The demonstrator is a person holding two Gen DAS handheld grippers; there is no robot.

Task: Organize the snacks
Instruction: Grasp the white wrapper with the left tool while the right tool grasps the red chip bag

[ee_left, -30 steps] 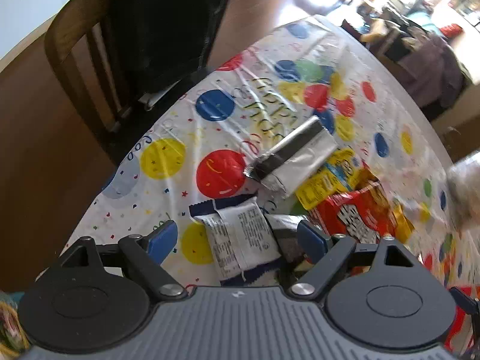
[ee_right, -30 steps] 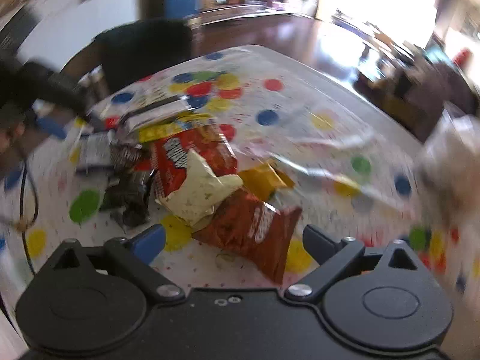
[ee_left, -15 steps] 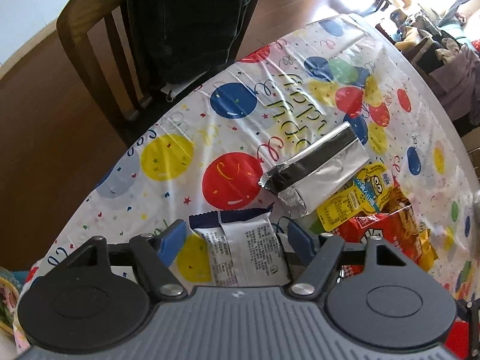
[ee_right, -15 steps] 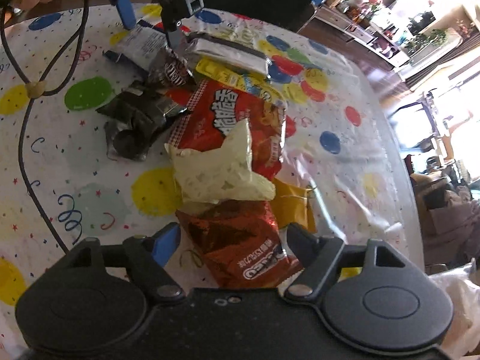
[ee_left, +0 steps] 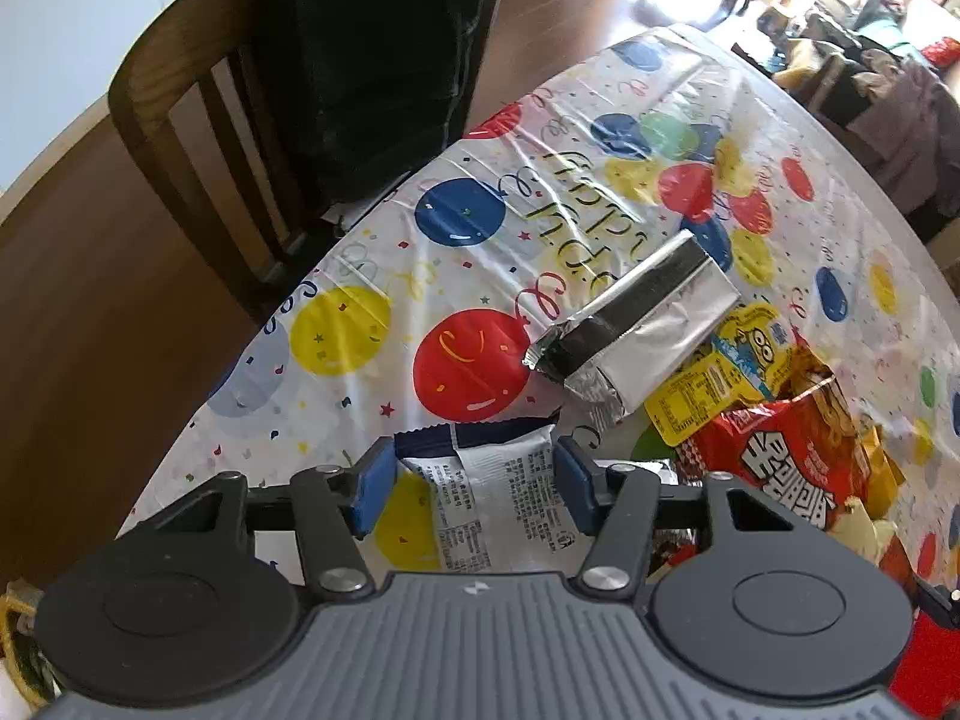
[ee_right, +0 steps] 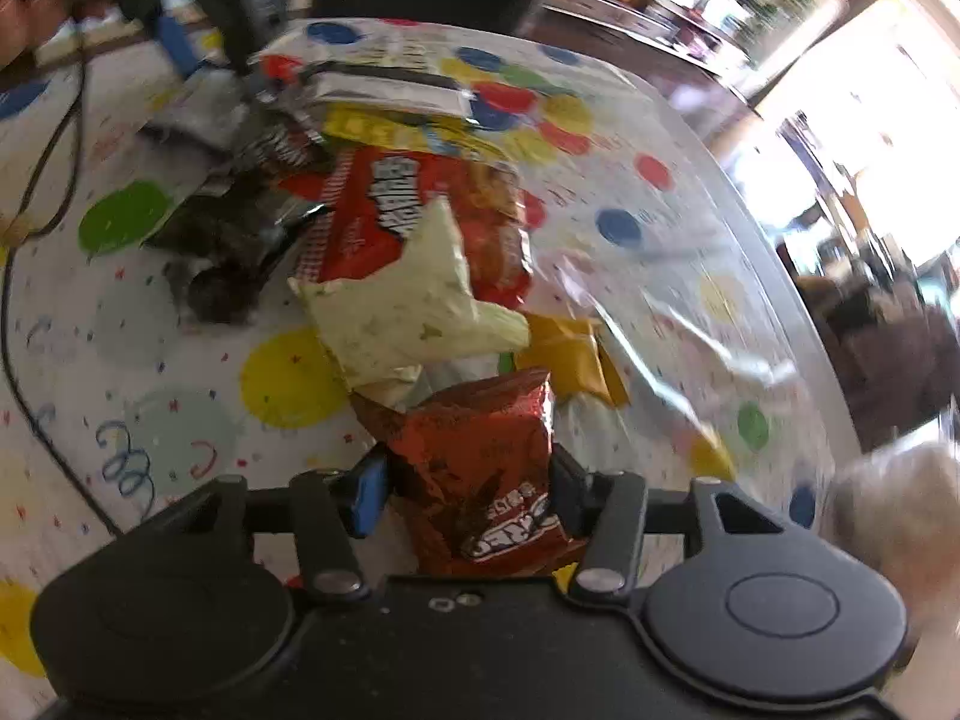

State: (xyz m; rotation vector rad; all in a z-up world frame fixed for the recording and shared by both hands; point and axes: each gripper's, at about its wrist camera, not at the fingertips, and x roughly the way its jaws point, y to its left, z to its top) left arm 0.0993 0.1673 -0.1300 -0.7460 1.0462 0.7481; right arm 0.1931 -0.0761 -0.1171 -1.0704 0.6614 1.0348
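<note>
Right now both tools are committed to a packet each, so the job is to finish two clean pinches without dragging the pile. On the left, the left hand-held gripper [ee_left: 474, 483] has its blue pads [ee_left: 373, 489] on either side of the white packet [ee_left: 498, 498], which lies flat on the desk [ee_left: 336, 324] with its dark-edged end pointing away; the pads look to be touching or nearly touching its sides, so I judge the grip as closing but not proven firm. A thin flat packet will buckle if squeezed hard across its width, so press only until it bows a little, then lift straight up to clear the silver pack [ee_left: 636, 330] and the red bag [ee_left: 792, 468] just beside it. On the right, the right hand-held gripper [ee_right: 468, 480] straddles the orange bag [ee_right: 480, 468], jaws drawn in against its crinkled sides and apparently clamped, though blur hides the contact. That bag's far end is tucked under the pale bag [ee_right: 408, 306], which leans on a big red bag [ee_right: 420, 210], with a yellow packet [ee_right: 570, 360] close by. Pull it back toward the holder, low and slow, so the pale bag slides off rather than flips. Mind the black cable [ee_right: 36, 192] trailing over the desk at the left.
</note>
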